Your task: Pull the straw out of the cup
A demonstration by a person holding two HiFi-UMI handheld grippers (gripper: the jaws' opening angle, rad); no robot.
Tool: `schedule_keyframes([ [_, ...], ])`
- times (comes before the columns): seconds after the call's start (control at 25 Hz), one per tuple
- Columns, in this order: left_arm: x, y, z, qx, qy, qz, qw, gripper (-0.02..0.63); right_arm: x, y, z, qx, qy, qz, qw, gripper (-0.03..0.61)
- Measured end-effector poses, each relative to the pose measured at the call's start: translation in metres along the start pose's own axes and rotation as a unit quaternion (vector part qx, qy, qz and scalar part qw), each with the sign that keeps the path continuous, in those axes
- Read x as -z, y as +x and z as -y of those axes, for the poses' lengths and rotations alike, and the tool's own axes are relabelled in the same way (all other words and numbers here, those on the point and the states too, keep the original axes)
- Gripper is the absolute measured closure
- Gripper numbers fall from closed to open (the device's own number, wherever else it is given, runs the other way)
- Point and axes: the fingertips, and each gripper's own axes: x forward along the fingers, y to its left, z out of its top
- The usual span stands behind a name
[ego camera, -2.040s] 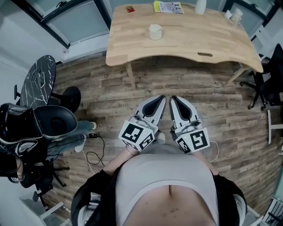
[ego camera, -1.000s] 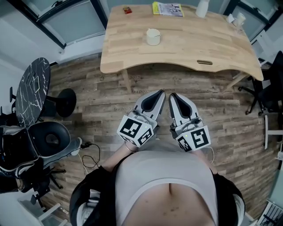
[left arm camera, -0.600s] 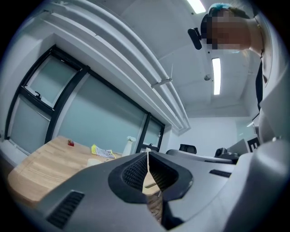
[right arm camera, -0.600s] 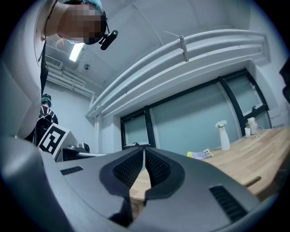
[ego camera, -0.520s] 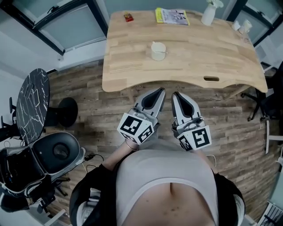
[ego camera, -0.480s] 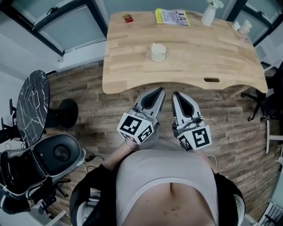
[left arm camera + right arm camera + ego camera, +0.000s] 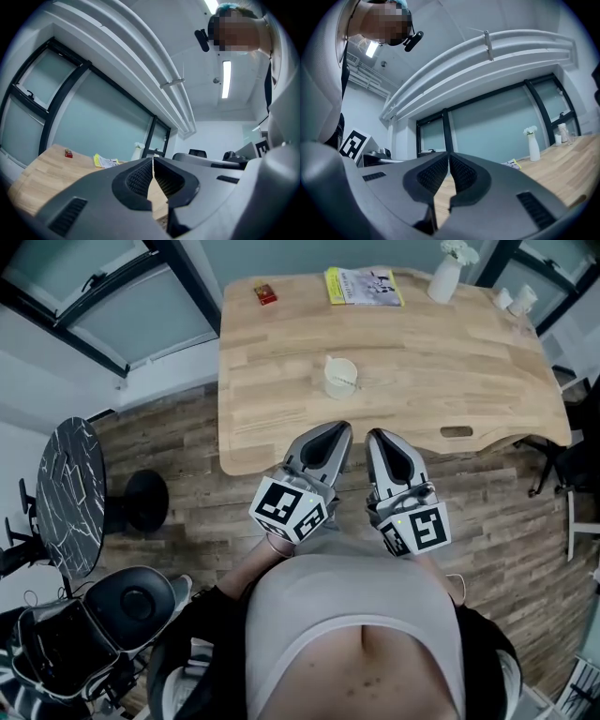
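Grey jaws on the left gripper [image 7: 338, 430] and the right gripper [image 7: 380, 435] are both pressed together with nothing between them, and the two grippers are held side by side, pointing roughly level over the near edge of the wooden table [image 7: 469, 362]. The step in hand looks like the approach, so neither tool is ready to grasp yet: one set of jaws needs to part before it reaches the cream cup [image 7: 340, 378], which stands alone near the middle of the tabletop, apart from both grippers. The straw is too small to make out with confidence; only a faint pale stub shows at the cup's far rim. A sound way to do it is probably to steady the cup wall with one gripper, pinch the straw just above the rim with the other, and draw it out along its own line so the light cup does not tip or slide. Bare wood lies between the grippers and the cup, so nothing blocks the reach. A red box [image 7: 264, 294], a yellow booklet [image 7: 364, 285] and a white vase [image 7: 445, 277] sit along the far edge, well apart from the cup, and a black marbled side table [image 7: 67, 484] stands off to the person's left on the plank floor
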Motion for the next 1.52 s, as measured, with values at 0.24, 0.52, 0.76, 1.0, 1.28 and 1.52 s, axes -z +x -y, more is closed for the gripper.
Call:
schedule_keyframes([
  [0.24,-0.004,0.012,-0.025,0.006,-0.002,-0.004,1.0,0.6,0.006,0.028,0.005,0.005,0.0,-0.002,1.0,0.543],
  [0.52,-0.002,0.015,-0.044,-0.002,-0.009,-0.007,0.9999,0.6,0.014,0.046,0.007,0.001,0.004,-0.01,1.0,0.543],
  [0.76,0.0,0.02,-0.046,-0.013,-0.01,-0.009,0.9998,0.6,0.017,0.05,0.011,-0.012,0.006,-0.019,1.0,0.543],
  [1.0,-0.004,0.028,-0.043,-0.036,-0.006,-0.002,0.9993,0.599,0.012,0.054,0.021,-0.039,0.008,-0.023,0.999,0.543],
  [1.28,-0.005,0.033,-0.044,-0.065,-0.007,0.009,0.9978,0.599,0.012,0.059,0.032,-0.059,0.003,-0.032,0.998,0.543],
  [1.52,0.0,0.032,-0.048,-0.089,-0.009,0.01,0.9959,0.6,0.023,0.065,0.038,-0.075,0.0,-0.045,0.996,0.541],
])
